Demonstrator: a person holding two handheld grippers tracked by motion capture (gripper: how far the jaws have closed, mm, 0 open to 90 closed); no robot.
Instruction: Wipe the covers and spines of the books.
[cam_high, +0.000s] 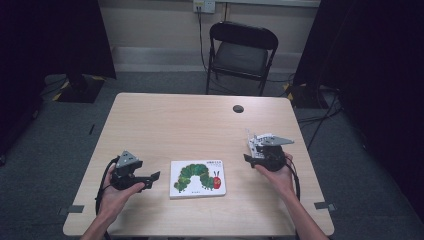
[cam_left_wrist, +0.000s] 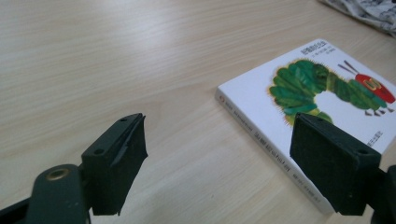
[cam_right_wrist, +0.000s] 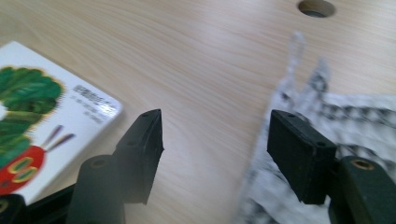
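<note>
A white board book (cam_high: 197, 178) with a green caterpillar on its cover lies flat near the table's front middle. My left gripper (cam_high: 152, 180) hovers just left of it, open, jaws pointing at its left edge. In the left gripper view the book (cam_left_wrist: 303, 102) lies ahead to the right, its near corner between the empty jaws of the gripper (cam_left_wrist: 222, 135). My right gripper (cam_high: 252, 154) is open to the right of the book, over a white cloth with black print (cam_high: 256, 141). In the right gripper view the gripper (cam_right_wrist: 217, 130) is empty, with the book (cam_right_wrist: 42, 112) left and the cloth (cam_right_wrist: 341, 116) right.
The wooden table (cam_high: 190, 125) has a round cable hole (cam_high: 238, 108) at its back right, also in the right gripper view as the hole (cam_right_wrist: 316, 8). A black folding chair (cam_high: 242, 50) stands beyond the far edge. Dark curtains and cables flank the table.
</note>
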